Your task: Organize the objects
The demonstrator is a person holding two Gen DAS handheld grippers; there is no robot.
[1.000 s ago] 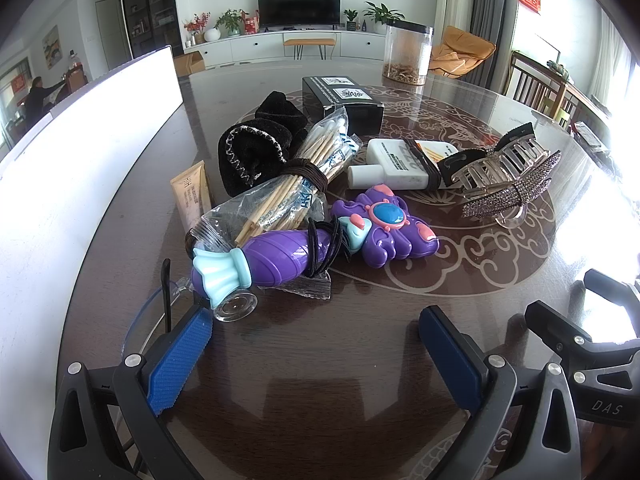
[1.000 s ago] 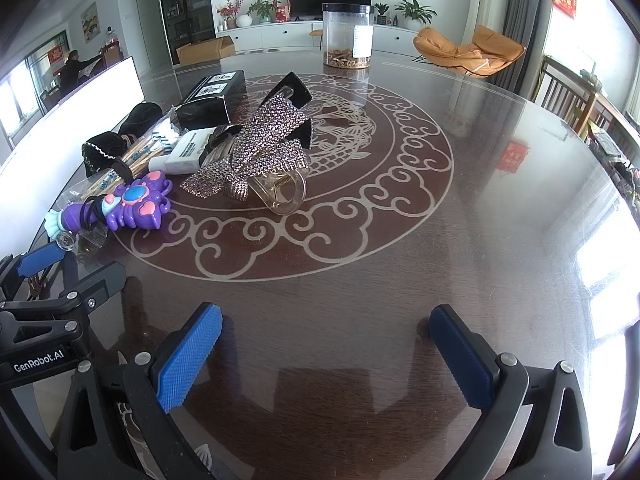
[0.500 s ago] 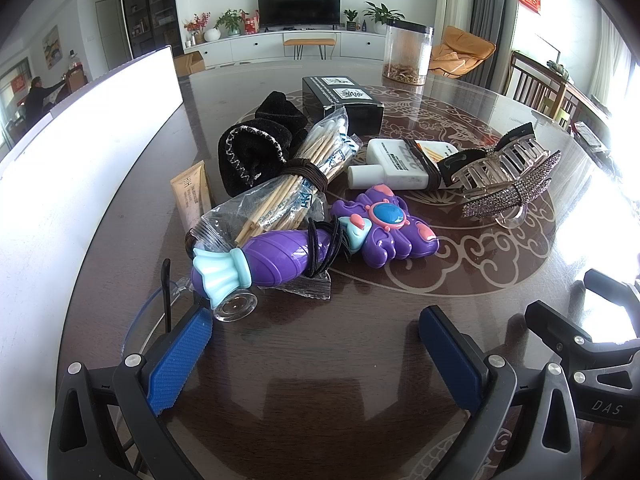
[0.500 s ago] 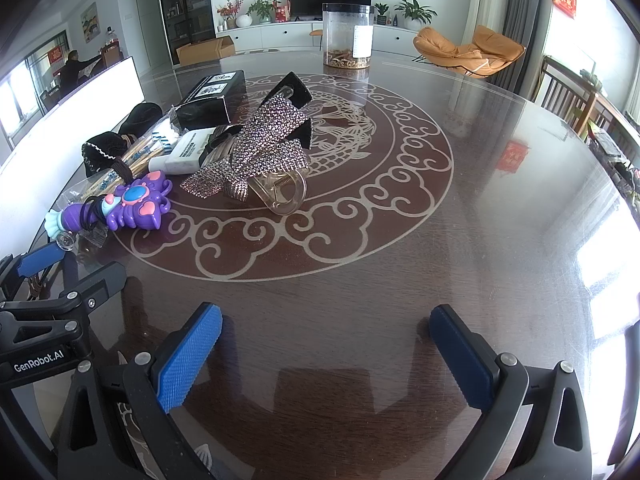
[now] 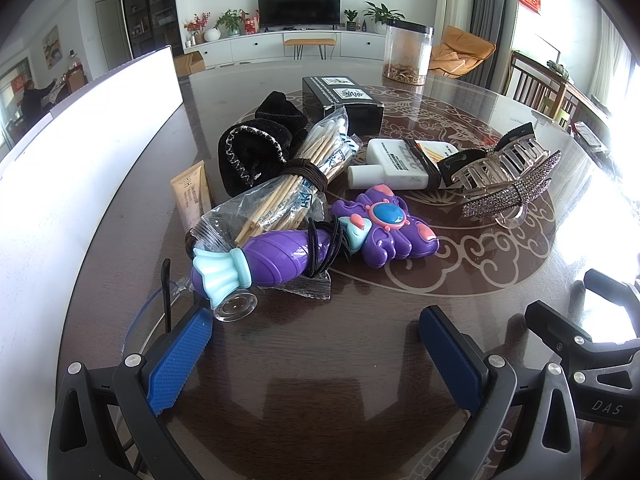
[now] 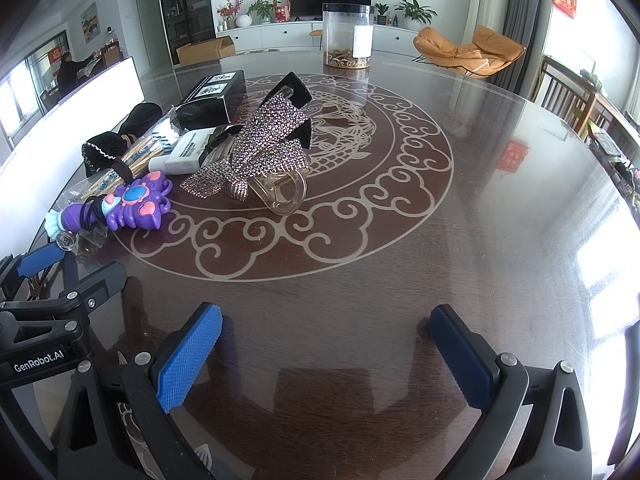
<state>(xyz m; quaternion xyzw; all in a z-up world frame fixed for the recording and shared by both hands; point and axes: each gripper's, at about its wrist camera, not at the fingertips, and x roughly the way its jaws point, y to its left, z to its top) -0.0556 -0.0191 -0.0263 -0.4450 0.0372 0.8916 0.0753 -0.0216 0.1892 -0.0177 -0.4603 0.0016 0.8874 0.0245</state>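
A heap of small things lies on the dark round table (image 5: 320,360). Nearest my left gripper (image 5: 316,332) is a purple toy wand (image 5: 320,240) with black hair ties around its handle. Behind it lie a bag of cotton swabs (image 5: 296,184), a black velvet pouch (image 5: 256,152), a beige tube (image 5: 191,194), a white bottle (image 5: 392,164), a black box (image 5: 344,100) and a rhinestone bow hair claw (image 5: 504,176). My left gripper is open and holds nothing. My right gripper (image 6: 326,332) is open over bare table, with the hair claw (image 6: 260,156) and the wand (image 6: 128,204) far ahead to the left.
A white panel (image 5: 80,160) stands along the table's left side. A clear jar (image 6: 348,36) stands at the far edge. Each view catches the other gripper's frame at its side. Chairs (image 6: 568,96) stand at the right. A person (image 6: 70,72) is far off at the left.
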